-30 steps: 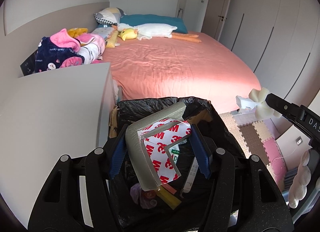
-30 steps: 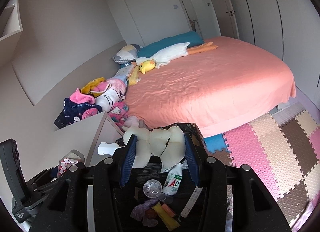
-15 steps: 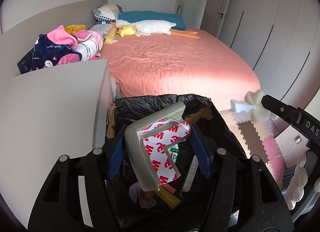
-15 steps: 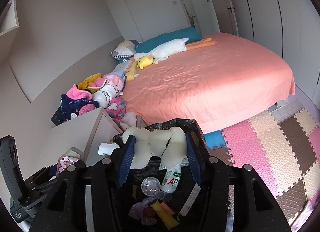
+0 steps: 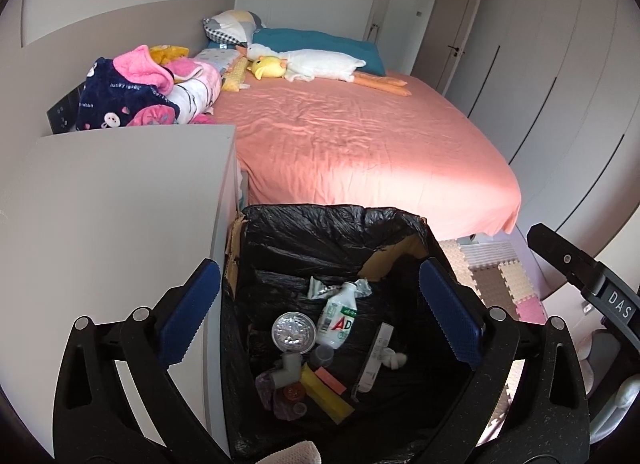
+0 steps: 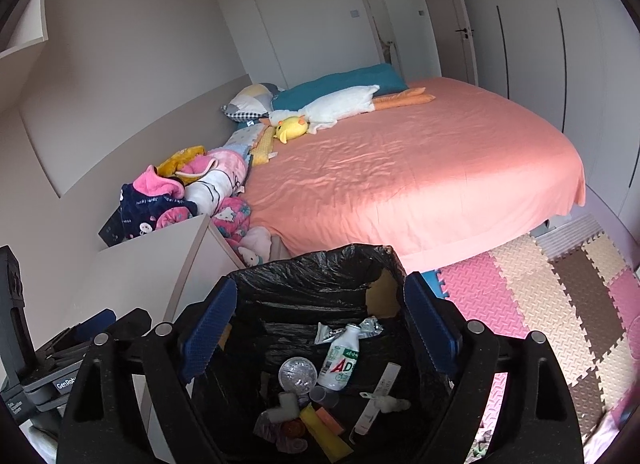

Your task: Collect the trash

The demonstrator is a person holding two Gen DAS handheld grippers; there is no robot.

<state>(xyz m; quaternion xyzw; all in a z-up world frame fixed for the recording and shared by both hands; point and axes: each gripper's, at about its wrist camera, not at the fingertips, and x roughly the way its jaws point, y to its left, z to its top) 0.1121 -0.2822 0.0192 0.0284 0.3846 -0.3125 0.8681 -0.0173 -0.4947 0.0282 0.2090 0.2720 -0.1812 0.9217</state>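
A cardboard bin (image 5: 404,254) lined with a black bag (image 5: 320,232) holds a white bottle (image 5: 338,320), wrappers and scraps.

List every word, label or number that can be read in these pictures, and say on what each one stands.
"AD": red letters on the white bottle in the bin; its green print is too small to read.
"DAS": plate on the other tool, cut off by the edge.
"GenRob": label on the other tool, cut off.
"lucky rabbit", roughly: navy blanket, blurred.
White strip: print unreadable.
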